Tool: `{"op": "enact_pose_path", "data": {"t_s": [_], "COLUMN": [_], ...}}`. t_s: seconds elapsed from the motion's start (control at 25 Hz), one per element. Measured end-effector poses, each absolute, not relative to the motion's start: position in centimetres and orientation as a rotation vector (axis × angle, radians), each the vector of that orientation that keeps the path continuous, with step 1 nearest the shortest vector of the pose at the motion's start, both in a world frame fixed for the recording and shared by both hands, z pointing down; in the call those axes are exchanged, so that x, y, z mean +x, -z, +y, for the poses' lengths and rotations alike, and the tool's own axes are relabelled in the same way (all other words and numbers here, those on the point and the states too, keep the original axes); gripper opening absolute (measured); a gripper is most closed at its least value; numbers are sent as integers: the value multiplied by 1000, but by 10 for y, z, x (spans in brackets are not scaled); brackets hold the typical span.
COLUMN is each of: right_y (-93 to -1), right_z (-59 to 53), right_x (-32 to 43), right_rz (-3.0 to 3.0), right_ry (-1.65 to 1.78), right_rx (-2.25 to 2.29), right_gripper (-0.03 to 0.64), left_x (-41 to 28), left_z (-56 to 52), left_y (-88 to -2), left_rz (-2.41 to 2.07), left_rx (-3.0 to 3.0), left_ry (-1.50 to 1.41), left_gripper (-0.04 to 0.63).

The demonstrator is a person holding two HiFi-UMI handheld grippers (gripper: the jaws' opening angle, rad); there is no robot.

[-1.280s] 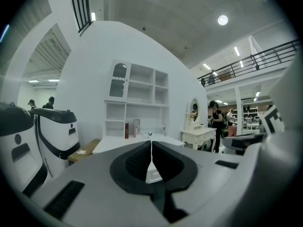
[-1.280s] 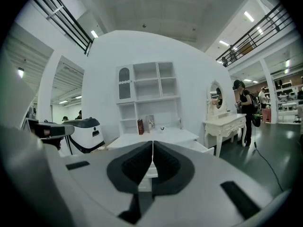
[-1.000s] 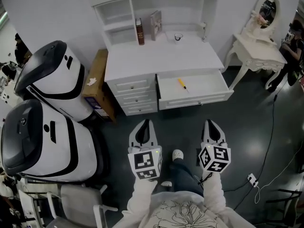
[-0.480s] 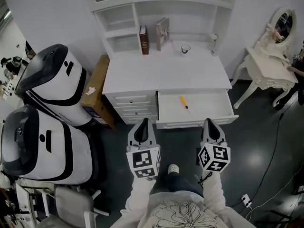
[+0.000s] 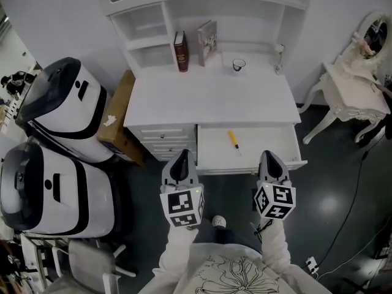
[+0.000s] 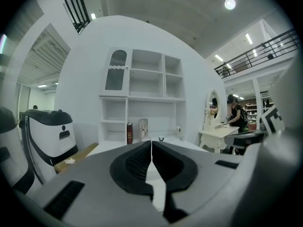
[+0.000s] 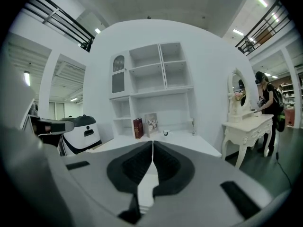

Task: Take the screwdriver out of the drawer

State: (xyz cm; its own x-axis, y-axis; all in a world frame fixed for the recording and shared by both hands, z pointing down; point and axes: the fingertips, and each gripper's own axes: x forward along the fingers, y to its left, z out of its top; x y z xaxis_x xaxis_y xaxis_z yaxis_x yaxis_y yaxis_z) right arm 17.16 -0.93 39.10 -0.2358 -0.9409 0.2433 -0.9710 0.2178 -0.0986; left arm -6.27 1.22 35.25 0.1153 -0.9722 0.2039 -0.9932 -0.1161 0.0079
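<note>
White worktop (image 5: pixel 214 97) under shelves, its drawer (image 5: pixel 269 146) standing open.
Yellow-handled screwdriver (image 5: pixel 233 139) lies on the drawer's floor near its middle, untouched; the left claw (image 5: pixel 182 155) and right claw (image 5: pixel 267 156) hover by the drawer's front edge, each pressed together and holding nothing.

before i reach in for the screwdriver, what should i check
1. Drawer pulled open: ok.
2. Screwdriver lying uncovered in the drawer: ok.
3. Right gripper open for a grasp: not ok, shut and empty.
4. Left gripper out of the way: ok, shut, empty, left of the drawer.
5. Right gripper lined up with the screwdriver: not ok, it sits near the drawer's front edge, to the screwdriver's right.
</note>
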Motion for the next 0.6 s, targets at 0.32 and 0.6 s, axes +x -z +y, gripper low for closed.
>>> {"op": "enact_pose_path", "data": {"t_s": [0.32,0.6], "right_y": [-415,-433], "right_z": [-49,-94], "right_x": [176,177], "right_rz": [-2313,-2264], "right_ry": [-396,-420], "right_rx": [1831,1818], "right_gripper": [6,6], "left_x": [-60,-60], "left_z": [-30,-84], "left_y": [-371,-386], "left_rz": [-1966,-1921], "left_rx": [2213,2224], "left_ry": [-271,-299], "left_gripper": [8,8]}}
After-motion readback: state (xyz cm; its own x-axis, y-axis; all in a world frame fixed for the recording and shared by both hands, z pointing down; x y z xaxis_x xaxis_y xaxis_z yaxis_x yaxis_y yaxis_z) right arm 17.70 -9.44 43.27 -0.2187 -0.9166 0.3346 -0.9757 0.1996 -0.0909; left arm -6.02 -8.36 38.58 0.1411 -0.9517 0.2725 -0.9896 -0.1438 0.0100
